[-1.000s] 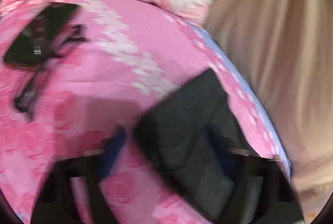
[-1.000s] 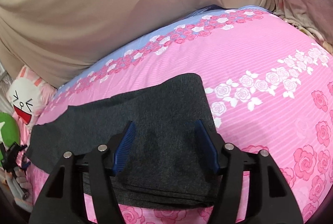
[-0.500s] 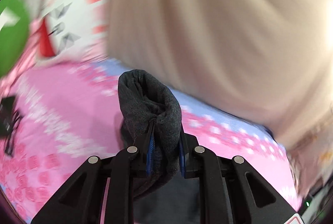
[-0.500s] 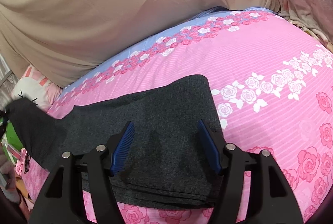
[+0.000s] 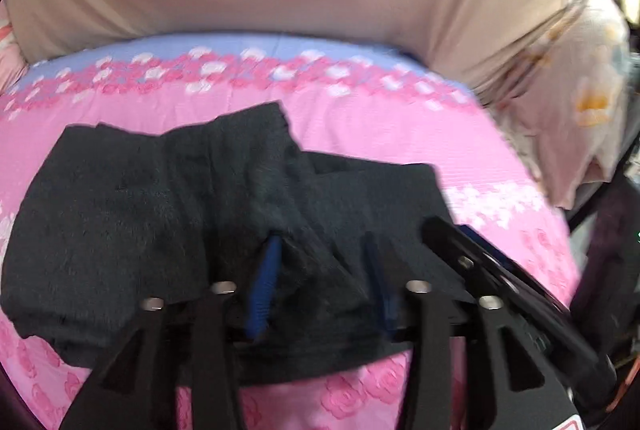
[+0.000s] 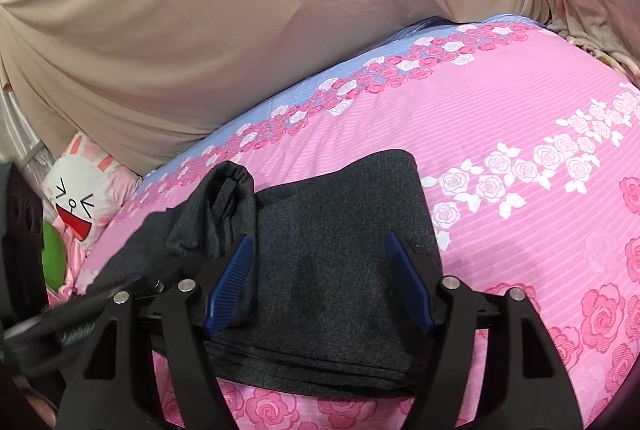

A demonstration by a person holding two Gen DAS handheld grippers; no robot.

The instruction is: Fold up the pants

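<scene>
Pants (image 6: 332, 270) of dark grey knit lie partly folded on the pink rose bedsheet (image 6: 520, 118), near the bed's front edge, one end bunched over the flat stack. Soft, light and limp, they will likely sag and crease; an edge or doubled fold offers the surest hold. Left gripper (image 5: 324, 286) has its jaws parted around the bunched cloth. Right gripper (image 6: 320, 282) hovers wide open over the stack, holding nothing.

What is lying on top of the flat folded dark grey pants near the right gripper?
A bunched end of the same dark grey pants lies on their left part, between both grippers. Whatever is beneath them on the pink rose-print bedsheet is covered.
</scene>
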